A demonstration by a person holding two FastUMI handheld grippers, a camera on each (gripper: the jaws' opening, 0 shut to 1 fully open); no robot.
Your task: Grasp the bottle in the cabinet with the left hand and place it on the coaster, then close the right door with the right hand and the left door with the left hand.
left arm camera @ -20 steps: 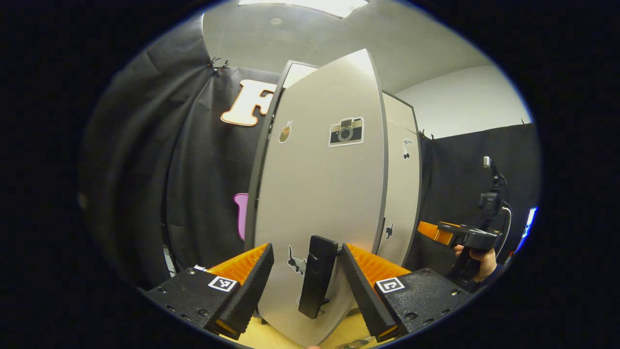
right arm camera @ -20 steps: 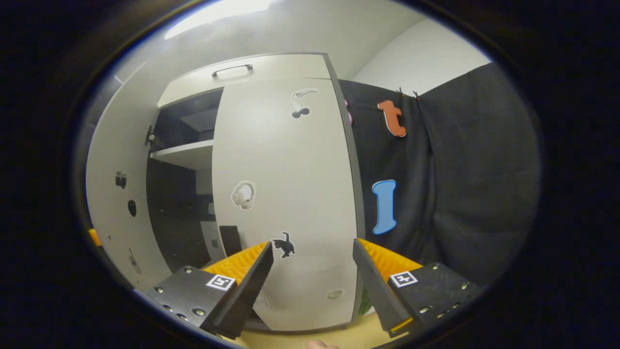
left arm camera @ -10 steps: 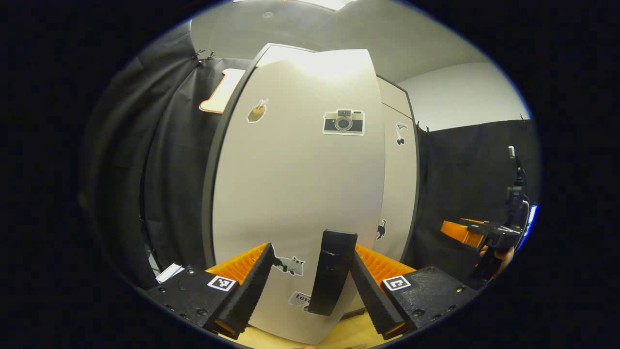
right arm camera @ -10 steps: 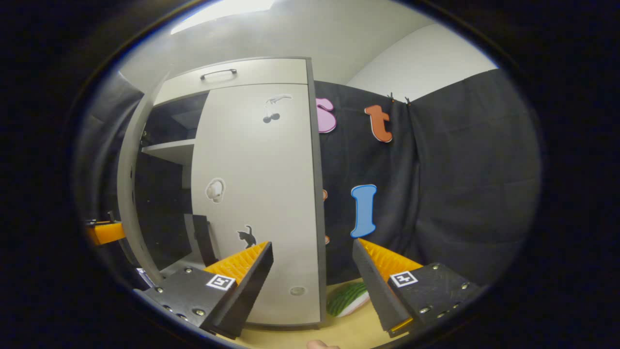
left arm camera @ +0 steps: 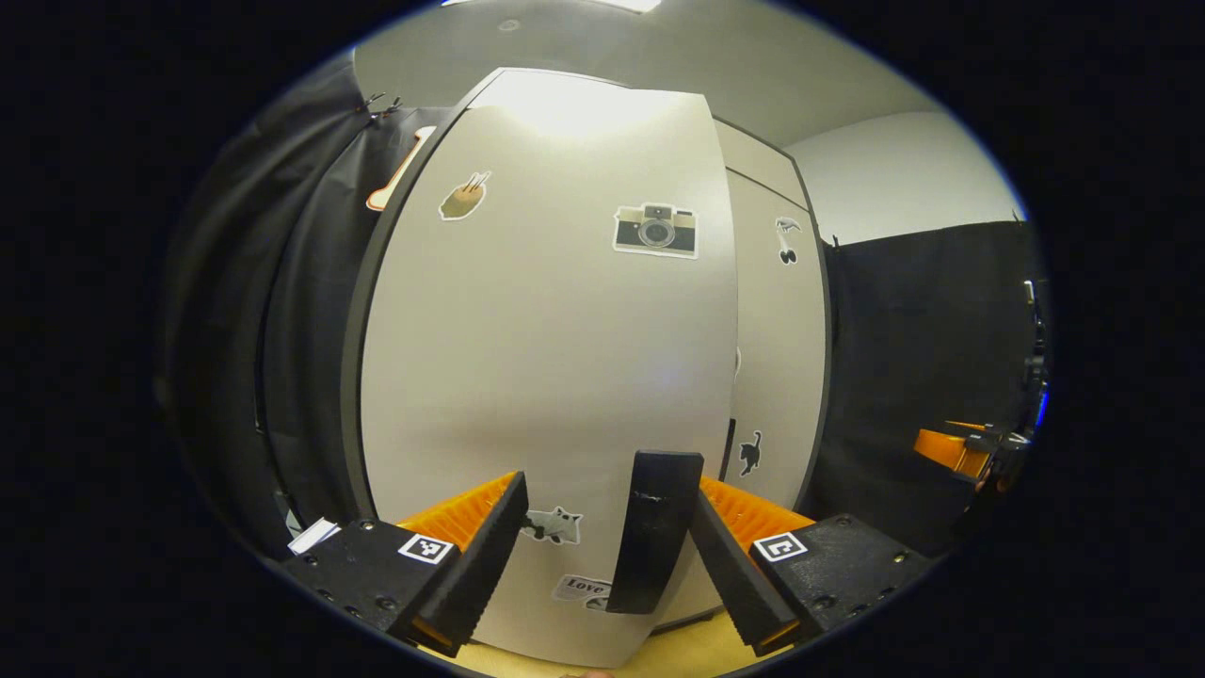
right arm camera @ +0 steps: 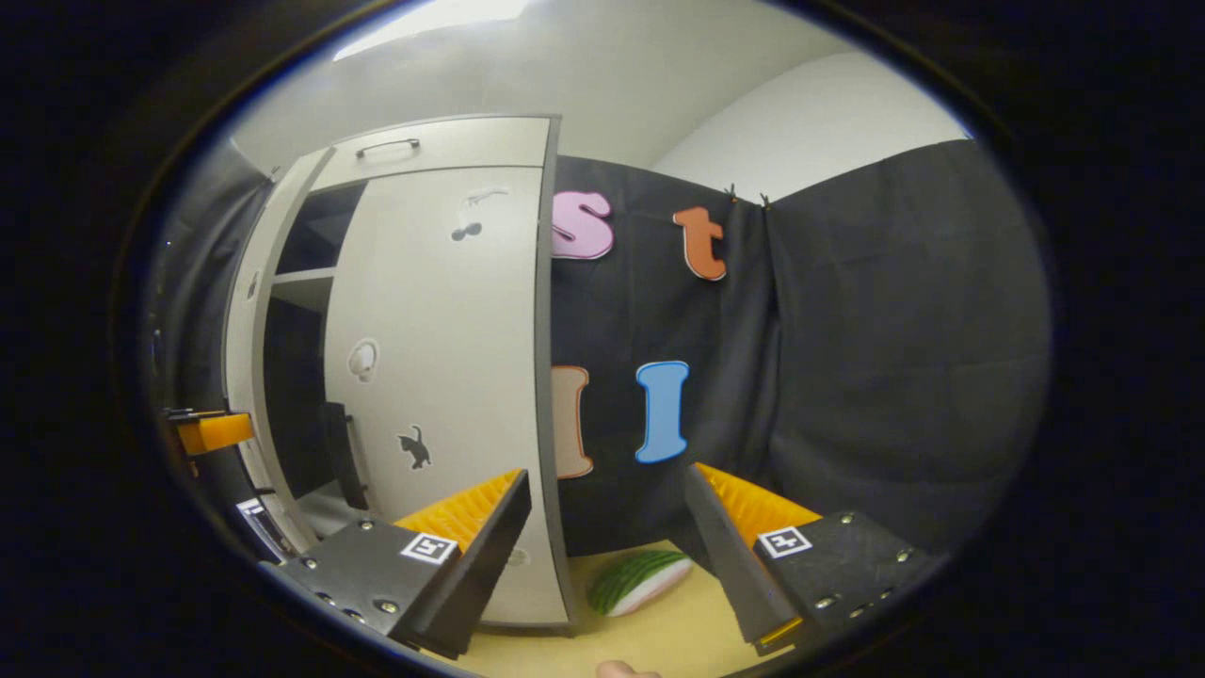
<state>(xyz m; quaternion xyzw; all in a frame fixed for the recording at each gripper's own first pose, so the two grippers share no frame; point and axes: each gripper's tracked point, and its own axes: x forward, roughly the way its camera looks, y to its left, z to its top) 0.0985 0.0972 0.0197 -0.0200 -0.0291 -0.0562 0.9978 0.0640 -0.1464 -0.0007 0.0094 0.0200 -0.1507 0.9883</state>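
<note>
Left gripper (left arm camera: 602, 556) nearest in left gripper view, jaws apart, straddling the black door handle (left arm camera: 656, 530); right-hand finger (left arm camera: 730, 565) close against the handle's side, contact not certain; left-hand finger (left arm camera: 475, 565) well clear of it. Handle mounted upright near lower free edge of left cabinet door (left arm camera: 546, 377). Door face pale grey, carrying stickers: raccoon (left arm camera: 554, 524) low between the fingers, camera (left arm camera: 655, 229) high up, a brown drink-like one (left arm camera: 463, 199) toward upper left. Thin dark gap visible between left door's free edge and right cabinet door (left arm camera: 777, 358) behind it; left door not fully shut. Right door with cat sticker (left arm camera: 750, 452) low and cherry sticker (left arm camera: 786, 238) high. Far right in same view, right gripper (left arm camera: 960, 450) held off from the cabinet. In right gripper view, right gripper (right arm camera: 607, 556) with jaws apart, nothing between them, above yellow tabletop (right arm camera: 659, 636). Green striped watermelon-like object (right arm camera: 638, 581) lying on tabletop just beyond, beside cabinet's corner. Right door (right arm camera: 442, 377) seen flush against cabinet front; left door (right arm camera: 247, 358) ajar at far left, dark interior and shelf (right arm camera: 301, 282) showing in the gap. Left gripper's finger (right arm camera: 215, 431) at that door's outer side. Top drawer with handle (right arm camera: 386, 146) above. Bottle and coaster not made out.
</note>
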